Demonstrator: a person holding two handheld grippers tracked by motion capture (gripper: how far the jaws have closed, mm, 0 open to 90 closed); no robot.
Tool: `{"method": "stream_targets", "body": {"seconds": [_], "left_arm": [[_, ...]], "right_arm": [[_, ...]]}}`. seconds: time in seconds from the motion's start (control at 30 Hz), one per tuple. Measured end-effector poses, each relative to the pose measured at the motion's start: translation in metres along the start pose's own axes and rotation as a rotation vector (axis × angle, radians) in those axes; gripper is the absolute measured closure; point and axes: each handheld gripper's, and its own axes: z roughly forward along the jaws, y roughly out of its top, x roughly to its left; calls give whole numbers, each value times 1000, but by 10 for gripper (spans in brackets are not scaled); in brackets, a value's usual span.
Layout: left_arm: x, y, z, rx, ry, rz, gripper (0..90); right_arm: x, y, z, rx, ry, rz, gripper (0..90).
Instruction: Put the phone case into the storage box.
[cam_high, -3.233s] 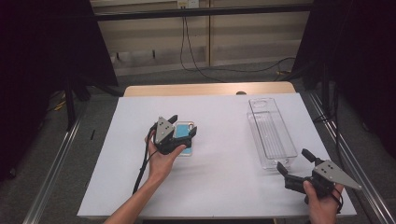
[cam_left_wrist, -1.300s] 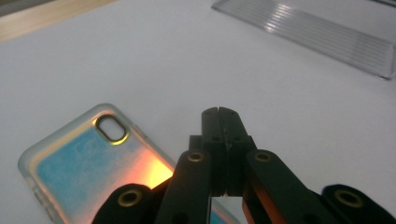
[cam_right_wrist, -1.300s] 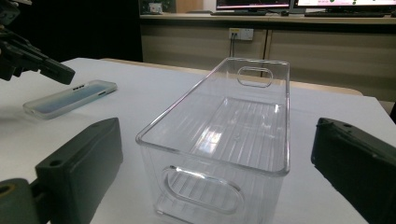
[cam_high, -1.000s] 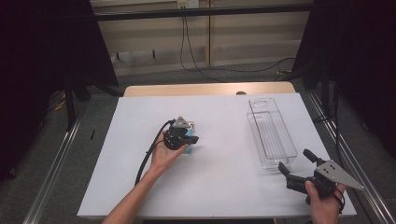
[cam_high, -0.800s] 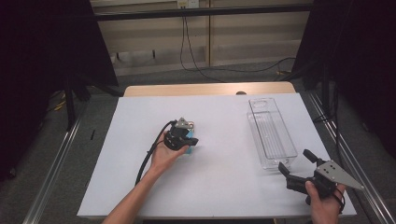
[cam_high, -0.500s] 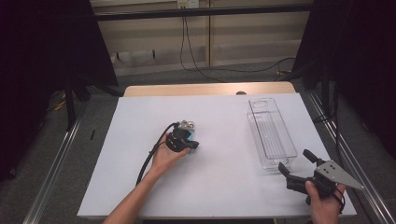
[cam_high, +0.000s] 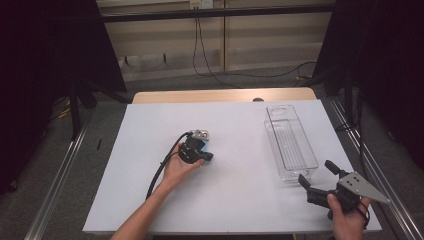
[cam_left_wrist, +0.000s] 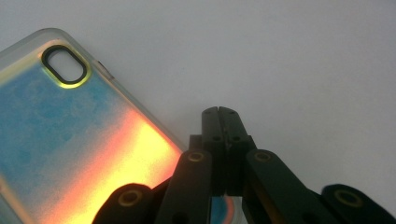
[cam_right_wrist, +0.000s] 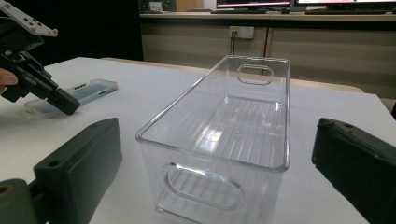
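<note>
Near the middle of the white table (cam_high: 235, 200), a phone case (cam_left_wrist: 60, 140) lies flat, its blue and orange back turned up, and the left gripper (cam_high: 196, 151) is held low at its edge. From the left gripper view, the jaws are seen pressed together with nothing between them, their tips just beside the long side of the case. The step in hand is judged to be the approach to a pick-up, with no grasp yet made. For the next move the jaws would have to be parted and set astride the thin rim, or the edge levered up first, since a flat case offers little to bite on. At the table's right, a clear plastic bin (cam_right_wrist: 224, 135) stands empty, the likely destination. The right gripper (cam_right_wrist: 224, 163) is held just before its near end, jaws wide apart.
</note>
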Motion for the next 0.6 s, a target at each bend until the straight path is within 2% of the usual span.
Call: {"method": "stream_targets", "body": {"seconds": [0.6], "left_arm": [[2,-1,-1,3,-9,-23,900]], "right_arm": [[0,0,-1,-3,-4,1,12]]}}
